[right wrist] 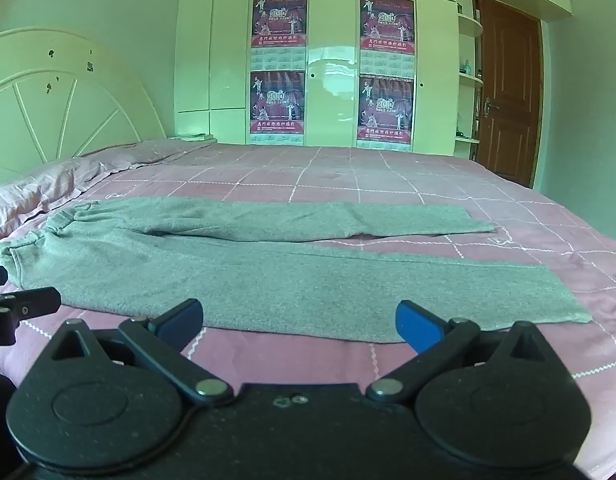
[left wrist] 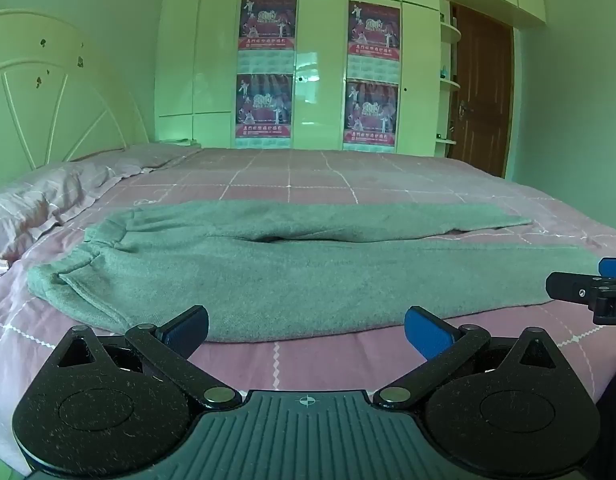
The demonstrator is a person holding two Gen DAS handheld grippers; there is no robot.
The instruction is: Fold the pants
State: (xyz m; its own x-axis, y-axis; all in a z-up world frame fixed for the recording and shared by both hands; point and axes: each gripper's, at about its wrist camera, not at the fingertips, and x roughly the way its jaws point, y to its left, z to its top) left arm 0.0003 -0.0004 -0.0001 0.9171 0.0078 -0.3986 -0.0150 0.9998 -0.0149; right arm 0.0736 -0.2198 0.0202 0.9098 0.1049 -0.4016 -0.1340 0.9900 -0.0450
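The four posters (right wrist: 279, 19) on the white wardrobe (right wrist: 332, 60) read "2010" in large figures, with "Chinese New Year" faintly legible across the top in your right wrist view; the line of characters below is too small to make out, and in your left wrist view the lettering is blurrier. The grey pants (left wrist: 267, 268) lie flat on the bed (left wrist: 348, 176), stretched along its near edge, waistband toward the headboard (left wrist: 47, 96) end and both legs running toward the foot, the far leg slightly parted from the near one. The fabric looks soft and fleecy, with a gathered elastic waist; the bed cover is pink, quilted in a grid of white zigzag stitching. Your left gripper (left wrist: 305, 330) hovers at the near edge by the waist end, jaws spread wide with nothing between them. Your right gripper (right wrist: 299, 320) sits by the leg end, jaws equally wide and empty. The right view shows both leg cuffs in full; the left view shows the crumpled pink pillow (left wrist: 35, 200) and waistband more closely. Each view catches the other gripper's tip at its margin. A brown wooden door (right wrist: 508, 92) stands beyond the wardrobe.
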